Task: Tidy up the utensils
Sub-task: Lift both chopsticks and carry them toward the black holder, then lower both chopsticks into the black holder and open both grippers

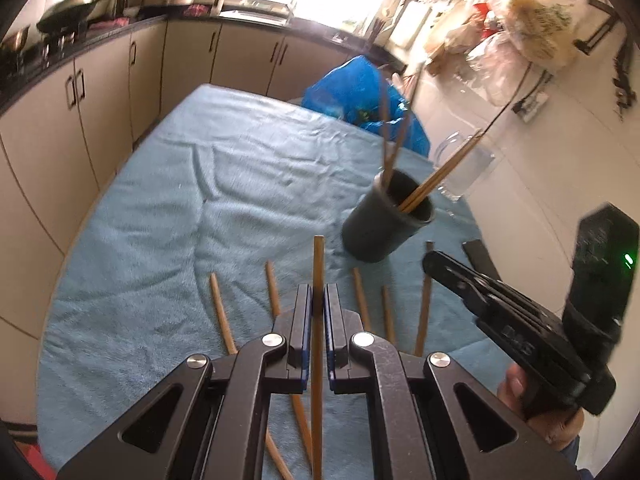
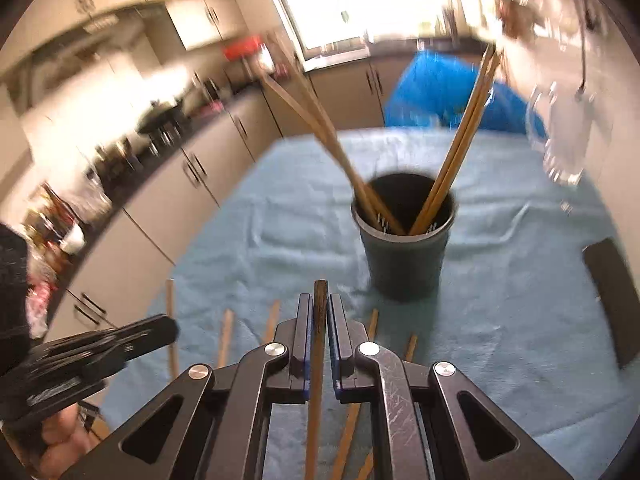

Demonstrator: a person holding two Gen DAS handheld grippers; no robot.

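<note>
A black cup [image 1: 386, 220] [image 2: 404, 240] stands on the blue cloth [image 1: 180, 200] [image 2: 520, 280] with several wooden chopsticks leaning in it. My left gripper [image 1: 318, 292] is shut on one wooden chopstick [image 1: 318, 264], whose tip sticks out past the pads. My right gripper [image 2: 320, 300] is shut on a darker chopstick [image 2: 320, 292], just short of the cup. Several loose chopsticks [image 1: 222, 312] [image 2: 224, 338] lie on the cloth under both grippers. The right gripper [image 1: 430, 262] shows at the right of the left wrist view, and the left gripper [image 2: 170, 326] at the lower left of the right wrist view.
A blue plastic bag [image 1: 360, 92] [image 2: 440, 88] sits at the far end of the table. A clear glass jug [image 1: 464, 168] [image 2: 560, 136] stands right of the cup. A dark flat object [image 1: 480, 258] [image 2: 612, 300] lies at the right edge. Kitchen cabinets [image 1: 100, 92] run along the left.
</note>
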